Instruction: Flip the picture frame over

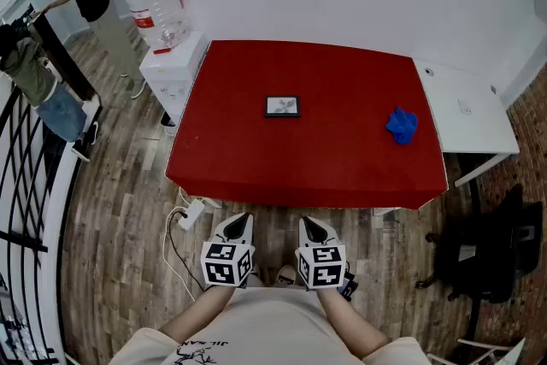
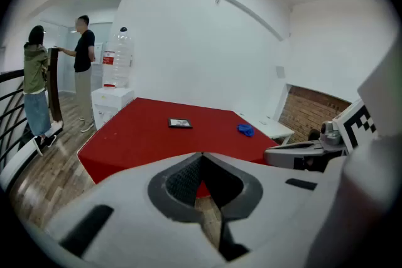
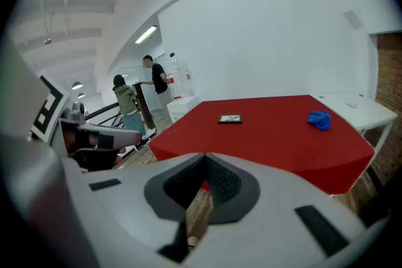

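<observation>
The left gripper [image 1: 243, 221] and right gripper [image 1: 307, 223] sit pressed together, empty, far from the picture frame [image 1: 282, 106]

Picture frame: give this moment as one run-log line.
picture frame: flat on red table | left gripper: shut, empty | right gripper: shut, empty | flip: pending

Left gripper [image 1: 242, 220], right gripper [image 1: 309, 222] short of near edge of red table [image 1: 256, 151]. Ahead, tabletop open up to picture frame [image 1: 282, 106]. Blue cloth [image 1: 402, 125] far ahead-right of right gripper; water dispenser [image 1: 171, 64] far ahead-left of left gripper.
</observation>
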Available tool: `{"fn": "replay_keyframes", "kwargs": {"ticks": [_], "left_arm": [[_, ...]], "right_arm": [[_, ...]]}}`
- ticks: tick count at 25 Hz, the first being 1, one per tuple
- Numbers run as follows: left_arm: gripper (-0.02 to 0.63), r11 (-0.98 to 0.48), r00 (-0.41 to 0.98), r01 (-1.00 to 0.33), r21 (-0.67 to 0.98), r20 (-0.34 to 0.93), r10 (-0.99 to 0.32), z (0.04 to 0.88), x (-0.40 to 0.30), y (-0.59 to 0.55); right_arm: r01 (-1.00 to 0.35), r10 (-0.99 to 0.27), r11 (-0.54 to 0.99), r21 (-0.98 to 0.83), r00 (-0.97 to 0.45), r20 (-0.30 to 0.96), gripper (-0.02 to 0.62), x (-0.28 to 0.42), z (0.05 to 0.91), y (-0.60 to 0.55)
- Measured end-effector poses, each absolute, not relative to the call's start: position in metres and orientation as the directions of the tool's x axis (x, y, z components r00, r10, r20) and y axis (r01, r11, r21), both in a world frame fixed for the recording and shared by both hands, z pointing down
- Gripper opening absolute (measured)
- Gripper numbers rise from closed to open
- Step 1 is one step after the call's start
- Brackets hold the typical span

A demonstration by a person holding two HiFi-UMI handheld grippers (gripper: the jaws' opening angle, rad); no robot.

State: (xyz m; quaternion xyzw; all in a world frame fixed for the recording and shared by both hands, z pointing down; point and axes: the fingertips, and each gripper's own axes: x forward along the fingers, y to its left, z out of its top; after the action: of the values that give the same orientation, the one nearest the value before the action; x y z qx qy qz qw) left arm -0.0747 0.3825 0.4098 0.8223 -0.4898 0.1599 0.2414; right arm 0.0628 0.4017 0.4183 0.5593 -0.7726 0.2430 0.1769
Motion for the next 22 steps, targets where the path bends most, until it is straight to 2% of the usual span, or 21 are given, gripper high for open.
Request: {"fn": "replay_keyframes", "kwargs": {"ticks": [11, 22], "left_arm": [[0.006, -0.363, 0.445, -0.896, 0.257, 0.518, -0.731, 0.427, -0.076, 0.347], [0.006, -0.423, 0.498, -0.867, 0.265, 0.51, -0.701, 0.43, -0.088, 0.2]], "right_arm": [[-0.943, -0.753, 0.267, -0.2, -0.333, 0.567, 0.005, 0.063, 0.437, 0.367], [-0.962, -0.771, 0.206, -0.18, -0.273, 0.576, 0.005, 0.053, 0.44, 0.23]]}}
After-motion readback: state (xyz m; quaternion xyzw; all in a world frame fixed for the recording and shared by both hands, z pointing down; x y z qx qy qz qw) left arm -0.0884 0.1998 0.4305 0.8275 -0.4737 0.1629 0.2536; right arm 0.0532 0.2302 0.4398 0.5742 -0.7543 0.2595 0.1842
